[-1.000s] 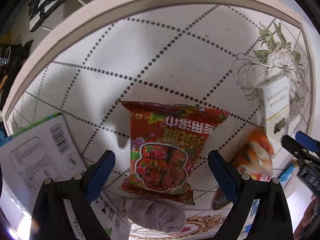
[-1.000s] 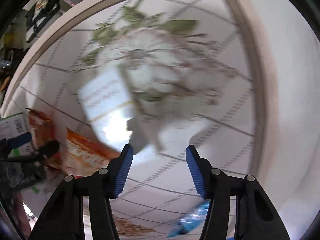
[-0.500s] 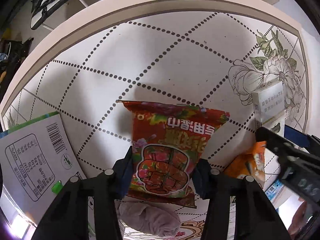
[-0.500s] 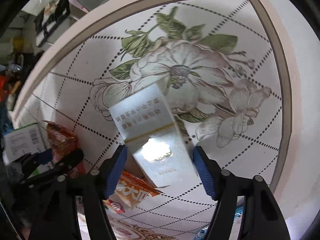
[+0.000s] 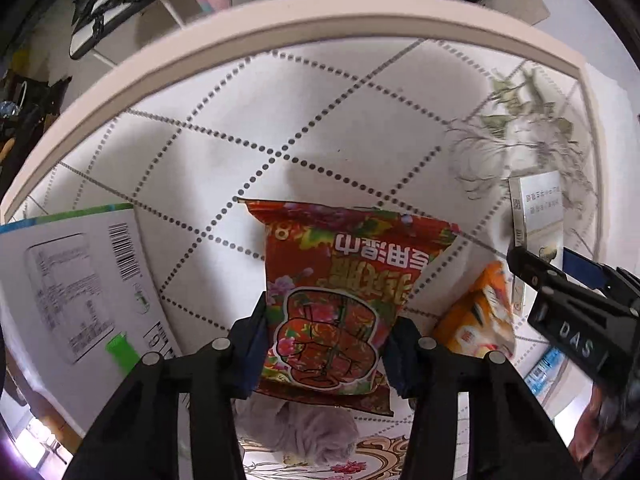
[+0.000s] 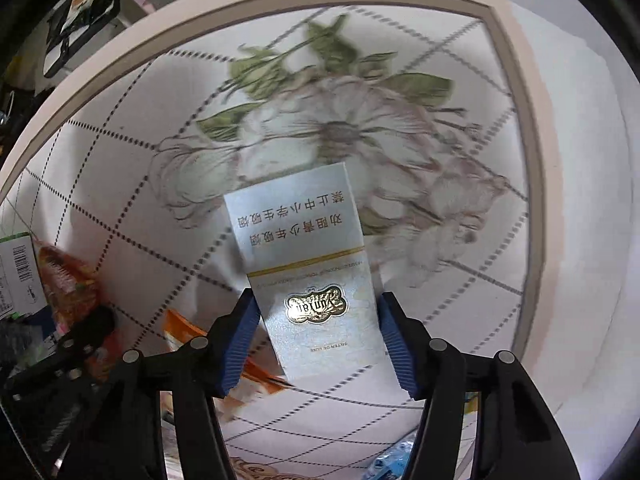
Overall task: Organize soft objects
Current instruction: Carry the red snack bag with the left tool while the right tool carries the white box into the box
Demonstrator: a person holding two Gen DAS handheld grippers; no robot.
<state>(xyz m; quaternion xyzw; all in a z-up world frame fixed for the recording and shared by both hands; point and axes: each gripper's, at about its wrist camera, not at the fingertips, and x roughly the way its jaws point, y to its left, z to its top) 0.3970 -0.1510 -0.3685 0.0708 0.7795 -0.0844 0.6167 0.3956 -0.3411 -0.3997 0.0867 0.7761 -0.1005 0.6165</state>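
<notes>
My left gripper (image 5: pixel 326 344) is shut on a red snack packet (image 5: pixel 340 292) and holds it above the table. A grey sock (image 5: pixel 304 428) lies under the packet. My right gripper (image 6: pixel 316 332) is shut on a white cigarette box (image 6: pixel 308 264) and holds it over the flower print. The box also shows in the left wrist view (image 5: pixel 538 216), with the right gripper (image 5: pixel 560 280) at the right edge. An orange packet (image 5: pixel 480 316) lies between the two grippers; in the right wrist view the orange packet (image 6: pixel 188 328) is partly hidden.
A white carton with a barcode (image 5: pixel 76 280) lies at the left. The tablecloth (image 5: pixel 280 120) has a dotted grid and a flower print (image 6: pixel 340 128). A blue wrapper (image 6: pixel 392 460) lies near the front edge. The table's far rim (image 5: pixel 280 32) curves behind.
My left gripper closed on the red packet and lifted it. My right gripper closed on the white box and raised it off the table.
</notes>
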